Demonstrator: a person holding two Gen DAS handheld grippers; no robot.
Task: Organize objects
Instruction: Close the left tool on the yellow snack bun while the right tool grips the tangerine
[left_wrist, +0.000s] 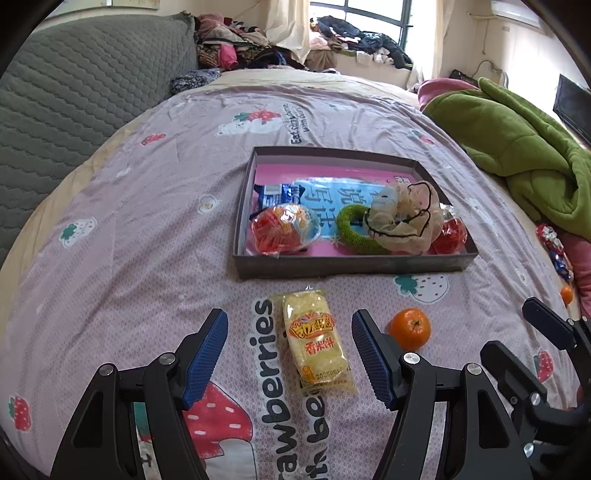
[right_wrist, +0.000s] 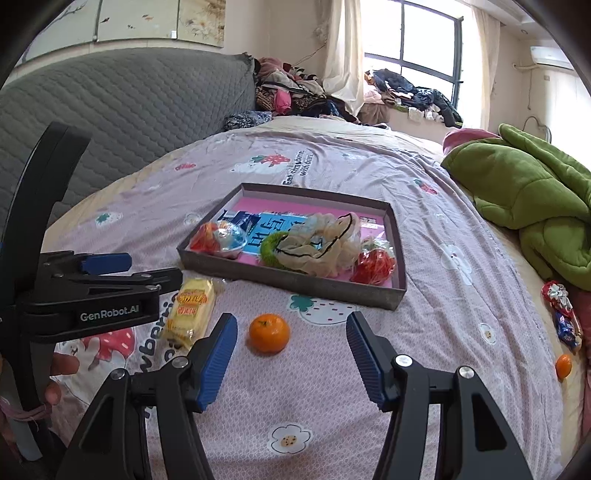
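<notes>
Over the bed (left_wrist: 110, 229), the left gripper (left_wrist: 290, 354) hangs with its jaws spread wide on either side of a yellow rice-cracker packet (left_wrist: 316, 341), not touching it. The right gripper (right_wrist: 291, 354) is released too, its jaws apart above the sheet with an orange (right_wrist: 268, 333) lying just ahead of its left finger. Beyond both sits a shallow box (left_wrist: 351, 264) holding a green hair ring (left_wrist: 351, 229), a beige scrunchie (left_wrist: 406, 218) and wrapped snacks.

Daylight from window (right_wrist: 428, 40) at 1 o'clock; panes blown out white. Bedsheet (left_wrist: 147, 221) evenly lit, shadows soft and faint. Strong fisheye bending, black vignette at all corners. Centre sharp; rims slightly soft. No motion blur.
</notes>
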